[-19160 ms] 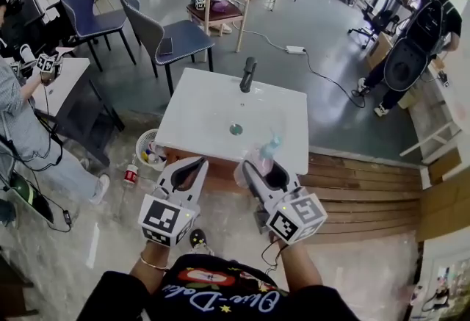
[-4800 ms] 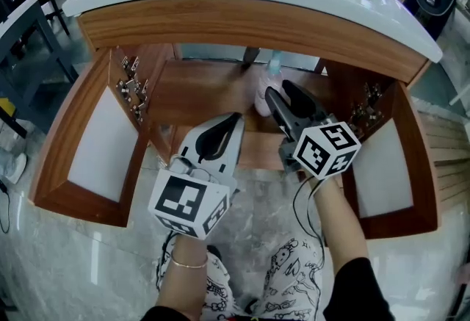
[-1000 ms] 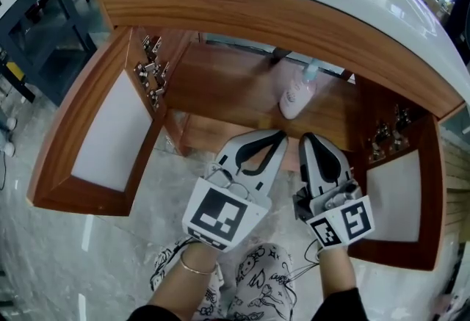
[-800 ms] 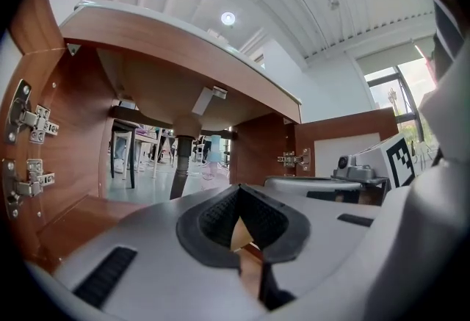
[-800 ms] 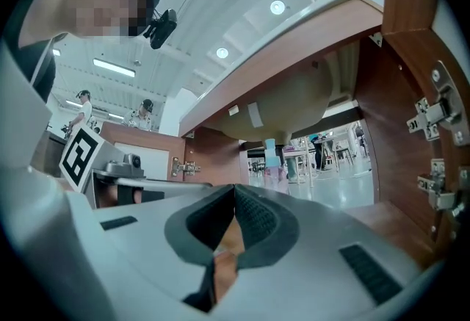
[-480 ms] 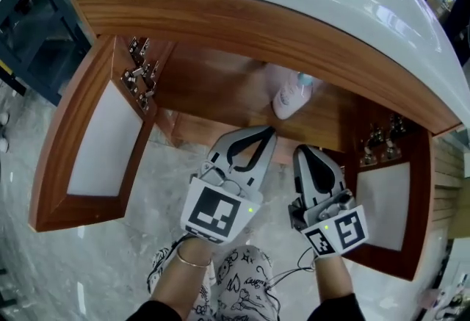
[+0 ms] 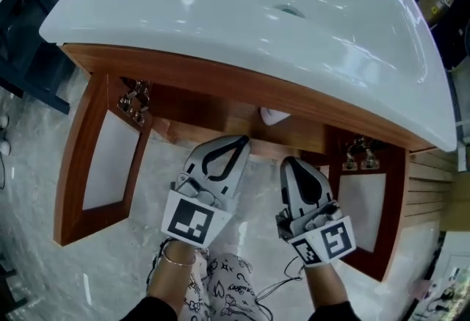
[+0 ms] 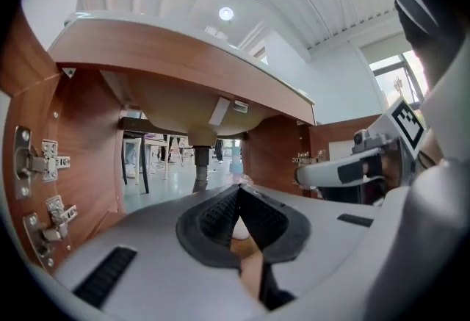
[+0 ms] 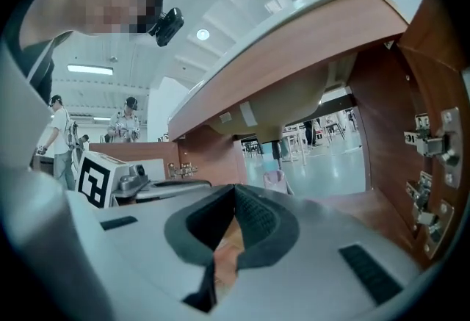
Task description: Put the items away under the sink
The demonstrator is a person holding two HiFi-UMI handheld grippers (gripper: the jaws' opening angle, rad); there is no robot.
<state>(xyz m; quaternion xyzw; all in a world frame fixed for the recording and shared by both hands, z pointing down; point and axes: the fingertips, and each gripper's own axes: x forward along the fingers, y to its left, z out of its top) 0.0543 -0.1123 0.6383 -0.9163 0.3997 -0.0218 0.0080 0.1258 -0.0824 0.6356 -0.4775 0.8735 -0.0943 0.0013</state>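
A pale pink bottle (image 7: 274, 116) with a teal cap stands on the wooden shelf inside the open cabinet under the white sink (image 7: 242, 11); only its base shows below the sink's front edge. In the left gripper view the bottle (image 8: 236, 167) stands far back beside the drain pipe (image 8: 200, 169). The right gripper view shows the bottle (image 9: 275, 178) upright on the shelf. My left gripper (image 7: 244, 139) and right gripper (image 7: 289, 163) hover side by side just outside the cabinet's front. Both are shut and hold nothing.
Both cabinet doors stand swung open: the left door (image 7: 103, 158) and the right door (image 7: 363, 202), with metal hinges (image 7: 132, 103) on the side walls. Pale marble floor (image 7: 44, 187) lies below. People stand in the room behind.
Both grippers have drawn back a little from the cabinet. The head view has lifted, so the sink top fills more of it and the bottle is mostly hidden under the front edge.
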